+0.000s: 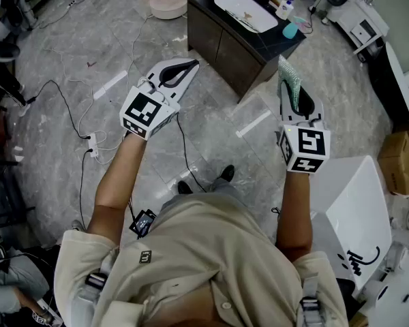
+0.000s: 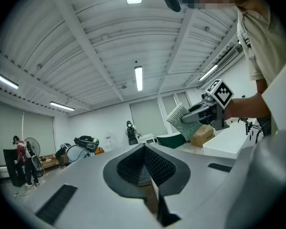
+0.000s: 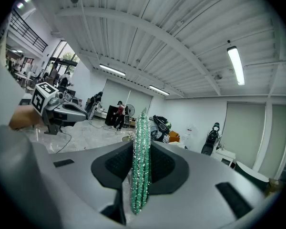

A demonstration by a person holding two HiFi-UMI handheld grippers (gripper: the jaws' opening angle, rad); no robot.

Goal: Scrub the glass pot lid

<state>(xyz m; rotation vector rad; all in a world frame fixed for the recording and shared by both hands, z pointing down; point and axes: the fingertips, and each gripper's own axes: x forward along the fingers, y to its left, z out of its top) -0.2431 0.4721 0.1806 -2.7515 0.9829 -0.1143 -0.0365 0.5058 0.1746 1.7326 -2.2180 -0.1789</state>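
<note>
Most of the head view is grey stone floor (image 1: 61,67), since we stand with both arms raised and nothing beneath them. At the top edge sits a dark cabinet (image 1: 221,43) carrying a white basin (image 1: 245,11), and a white table (image 1: 358,210) lies at our right. We cannot find the glass pot lid in any view. If it is here at all, it is most likely on or by that cabinet, too small or too clear to make out.

Our left gripper (image 2: 144,148) has its jaws together with nothing between them. Our right gripper (image 3: 142,132) is clamped on a green scouring pad (image 3: 141,175), held upright and edge-on, with a good part of it standing past the tips.

We judge that scrubbing has not begun and the step in hand is carrying the pad to the lid. To do it well we should first locate the lid. Then we should open the left jaws and pin it by rim or knob so it cannot skate. The right wrist should turn so the pad's broad face, not its thin edge, meets the glass. The pad looks soft and juts out, so it would likely fold under hard pressure, and steady, moderate strokes suit it.
</note>
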